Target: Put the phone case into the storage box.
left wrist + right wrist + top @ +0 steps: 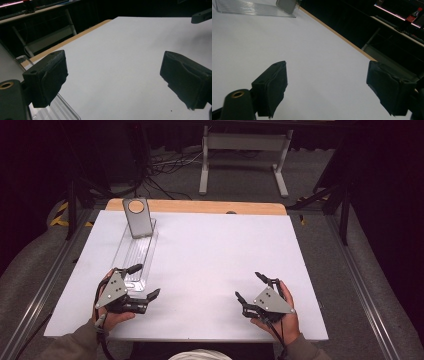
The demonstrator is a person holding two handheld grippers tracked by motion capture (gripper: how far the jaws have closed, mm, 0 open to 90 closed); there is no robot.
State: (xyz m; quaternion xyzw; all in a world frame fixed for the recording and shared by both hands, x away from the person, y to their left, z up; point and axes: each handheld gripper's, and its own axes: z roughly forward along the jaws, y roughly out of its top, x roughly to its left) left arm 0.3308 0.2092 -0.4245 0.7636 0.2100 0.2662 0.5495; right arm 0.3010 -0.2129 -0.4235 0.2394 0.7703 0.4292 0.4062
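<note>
A grey phone [137, 218] with a round ring on its back leans upright at the far end of a long clear plastic tray [134, 256] on the white table [220, 250]. My left gripper [148, 279] is open at the tray's near end, one finger over the tray's corner, nothing between its jaws. In the left gripper view the left gripper [113, 75] faces bare table, with the clear tray [58, 110] by its left jaw. My right gripper [247, 284] is open and empty near the front right. In the right gripper view the right gripper [329, 87] looks towards the tray [249, 7] and phone [287, 5].
A wooden strip [200, 206] runs along the table's far edge. Behind it on the floor stand a white metal frame [245, 150] and loose cables [165, 165]. Black stand legs [72, 205] flank the table. One finger of the right gripper [201, 15] shows far off.
</note>
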